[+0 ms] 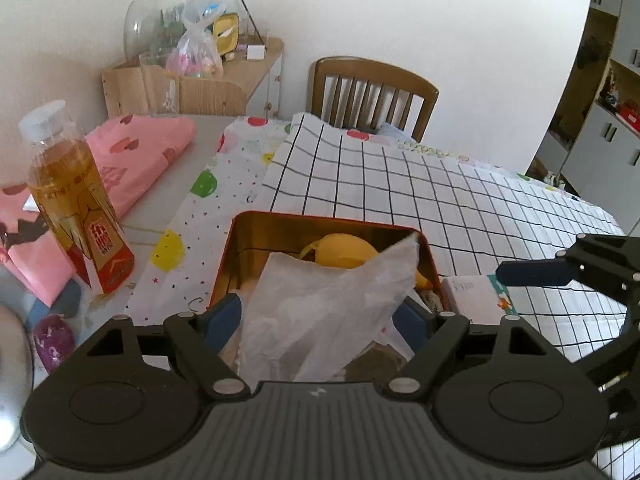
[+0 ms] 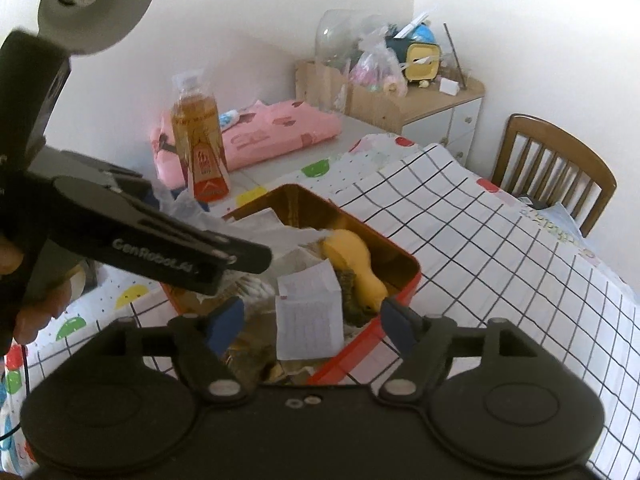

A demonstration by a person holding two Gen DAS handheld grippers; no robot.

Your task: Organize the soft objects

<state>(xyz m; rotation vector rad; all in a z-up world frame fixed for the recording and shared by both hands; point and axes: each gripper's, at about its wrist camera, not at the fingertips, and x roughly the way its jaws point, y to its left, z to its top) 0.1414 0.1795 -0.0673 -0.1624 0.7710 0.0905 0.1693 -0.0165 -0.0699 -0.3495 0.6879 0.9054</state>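
A red tin (image 1: 320, 216) (image 2: 400, 254) with a gold inside stands on a black-grid cloth (image 1: 460, 200). In it lie a yellow soft toy (image 1: 344, 250) (image 2: 352, 260) and a crumpled clear plastic bag (image 1: 324, 308). My left gripper (image 1: 318, 318) is open with the bag standing loose between its blue pads; its black body (image 2: 180, 256) reaches over the tin. My right gripper (image 2: 312, 320) is open around a white paper packet (image 2: 308, 312) (image 1: 472, 296) at the tin's wall. I cannot tell whether the packet rests inside. One right finger (image 1: 532, 274) shows beside the tin.
A tea bottle (image 1: 80, 208) (image 2: 200, 148) stands left of the tin, with folded pink cloth (image 1: 136, 156) (image 2: 272, 136) behind it. A wooden chair (image 1: 372, 92) (image 2: 552, 168) is at the far edge. A cluttered cabinet (image 1: 208, 80) (image 2: 420, 100) fills the corner.
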